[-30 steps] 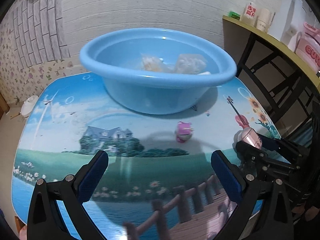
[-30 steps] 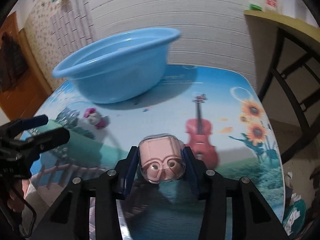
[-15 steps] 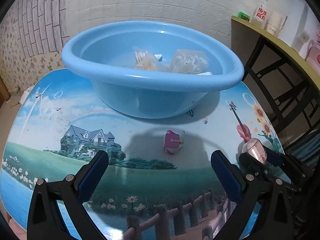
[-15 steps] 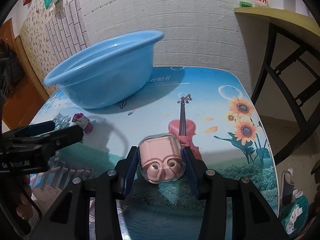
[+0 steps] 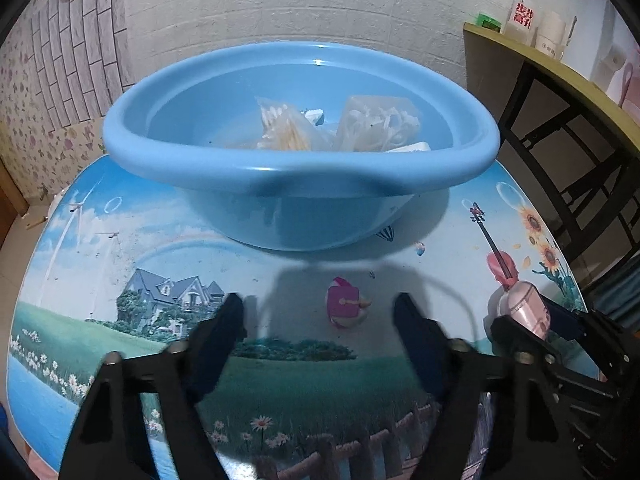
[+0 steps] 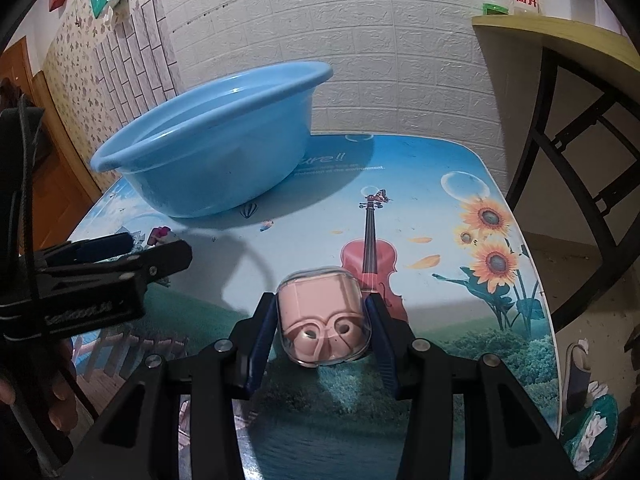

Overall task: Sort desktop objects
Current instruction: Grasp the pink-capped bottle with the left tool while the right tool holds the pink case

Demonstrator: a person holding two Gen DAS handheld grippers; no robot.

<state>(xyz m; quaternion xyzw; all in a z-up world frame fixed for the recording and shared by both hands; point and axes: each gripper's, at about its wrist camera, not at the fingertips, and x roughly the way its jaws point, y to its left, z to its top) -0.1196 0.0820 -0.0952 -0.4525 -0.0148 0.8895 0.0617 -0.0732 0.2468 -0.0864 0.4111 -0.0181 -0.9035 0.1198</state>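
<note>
A small pink toy figure (image 5: pixel 345 307) lies on the picture-printed table (image 5: pixel 120 248), in front of the blue basin (image 5: pixel 280 168). My left gripper (image 5: pixel 318 304) hangs over the toy with its jaws closing. The toy sits between the fingertips and gaps show on both sides. The right wrist view shows this gripper (image 6: pixel 120 256) at the left, with the toy (image 6: pixel 160 234) peeking out behind it. My right gripper (image 6: pixel 322 300) is shut on a pink earbud case (image 6: pixel 324 320) in a clear cover, held above the table's near right part. The case (image 5: pixel 524 308) also shows in the left wrist view.
The basin holds clear bags (image 5: pixel 376 126) of pale items. A yellow-topped shelf (image 5: pixel 560 68) on a black metal frame stands right of the table, bearing a bottle (image 5: pixel 522 12) and cups. A white brick wall (image 6: pixel 400 40) runs behind. A hand (image 6: pixel 60 392) grips the left tool.
My left gripper has moved in towards the basin and the toy, and its jaws have narrowed from wide open to half. The right gripper has kept still with the case.
</note>
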